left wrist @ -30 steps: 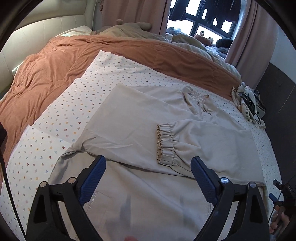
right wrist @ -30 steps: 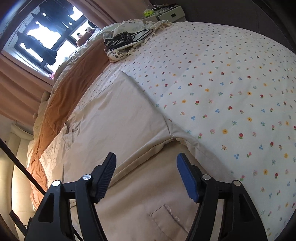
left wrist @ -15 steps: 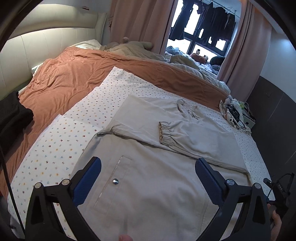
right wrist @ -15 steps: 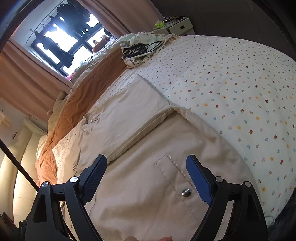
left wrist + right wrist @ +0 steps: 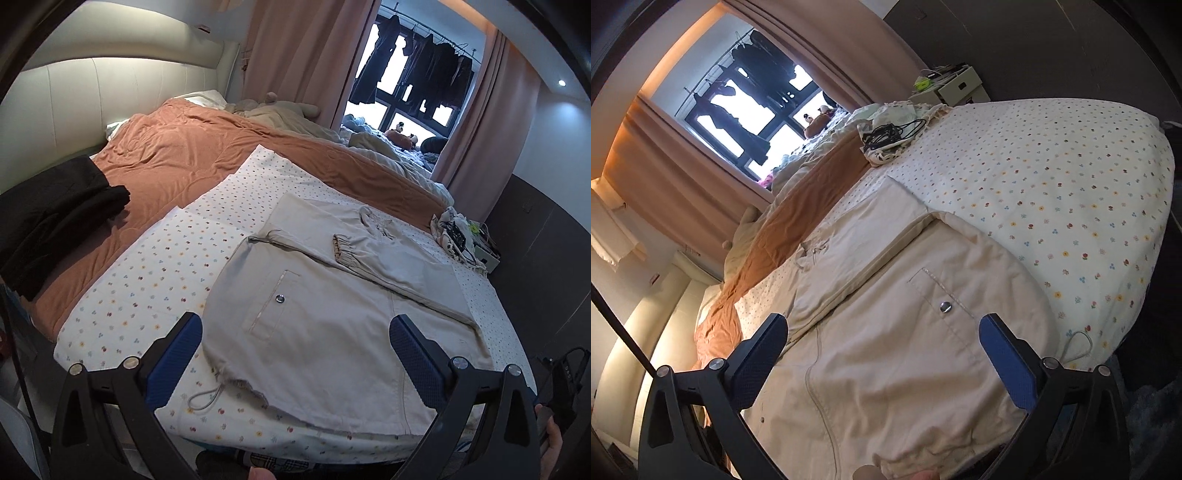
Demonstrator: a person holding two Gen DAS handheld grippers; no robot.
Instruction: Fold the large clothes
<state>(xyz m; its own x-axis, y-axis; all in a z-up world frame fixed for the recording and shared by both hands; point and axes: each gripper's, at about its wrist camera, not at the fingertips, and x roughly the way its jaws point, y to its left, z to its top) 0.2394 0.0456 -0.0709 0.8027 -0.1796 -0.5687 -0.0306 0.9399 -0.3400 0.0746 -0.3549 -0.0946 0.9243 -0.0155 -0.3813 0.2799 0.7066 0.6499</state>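
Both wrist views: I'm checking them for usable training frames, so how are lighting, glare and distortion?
Left wrist: window blown out, jacket evenly lit and sharp, edges bent by fisheye. Right wrist: tilted, warmer cast on the jacket, window overexposed, corners dark.

Flowered sheet (image 5: 155, 266) lies bare between jacket (image 5: 325, 332) and black clothes (image 5: 55, 218).

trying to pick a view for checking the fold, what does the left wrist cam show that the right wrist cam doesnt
Only the left wrist view shows the elastic cuff of the folded-in sleeve and the black garment on the brown blanket.

Only the right wrist view shows the white box beyond the bed.

Both show the beige jacket spread on the floral sheet, a snap pocket, a hem drawstring, and open, empty jaws.
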